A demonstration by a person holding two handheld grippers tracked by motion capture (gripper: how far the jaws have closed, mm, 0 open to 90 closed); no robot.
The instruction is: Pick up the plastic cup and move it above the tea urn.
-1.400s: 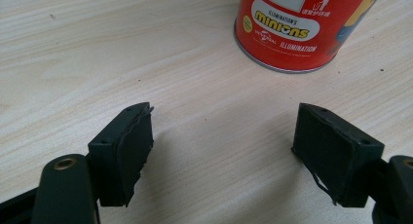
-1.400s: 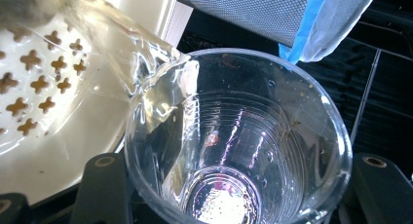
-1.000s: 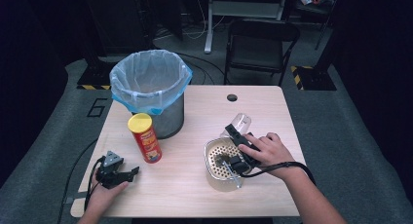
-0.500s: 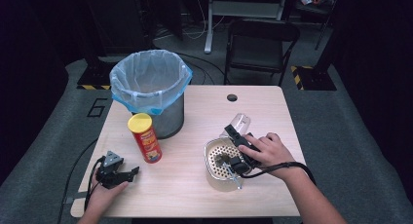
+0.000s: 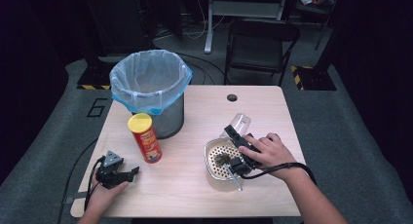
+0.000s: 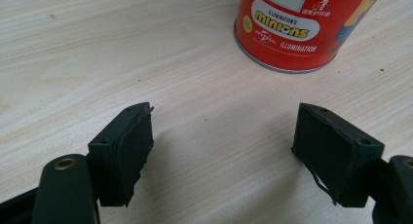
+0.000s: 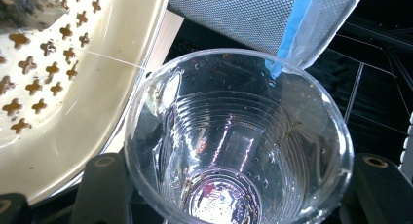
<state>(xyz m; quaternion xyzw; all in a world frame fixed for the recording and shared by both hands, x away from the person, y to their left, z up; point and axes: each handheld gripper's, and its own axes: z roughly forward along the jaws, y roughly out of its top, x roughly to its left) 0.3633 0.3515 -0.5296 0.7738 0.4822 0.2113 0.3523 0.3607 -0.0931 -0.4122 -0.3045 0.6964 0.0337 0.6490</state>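
Note:
My right gripper (image 5: 237, 130) is shut on a clear plastic cup (image 5: 242, 121), which is tipped on its side beside a cream perforated strainer (image 5: 213, 171). In the right gripper view the cup (image 7: 238, 136) sits between the two jaws with its mouth facing away, and small specks cling to its inside. The strainer (image 7: 102, 87) lies just to its left there. A dark clump (image 5: 223, 158) rests in the strainer. My left gripper (image 5: 127, 173) rests open on the table at the front left; its jaws (image 6: 221, 151) stand wide apart with a red snack can (image 6: 302, 29) just beyond them.
A mesh bin (image 5: 148, 87) lined with a blue bag stands at the table's back left, with the red can (image 5: 144, 138) in front of it. The bin's wall (image 7: 234, 14) rises beyond the cup. A folding chair (image 5: 260, 44) stands behind the table.

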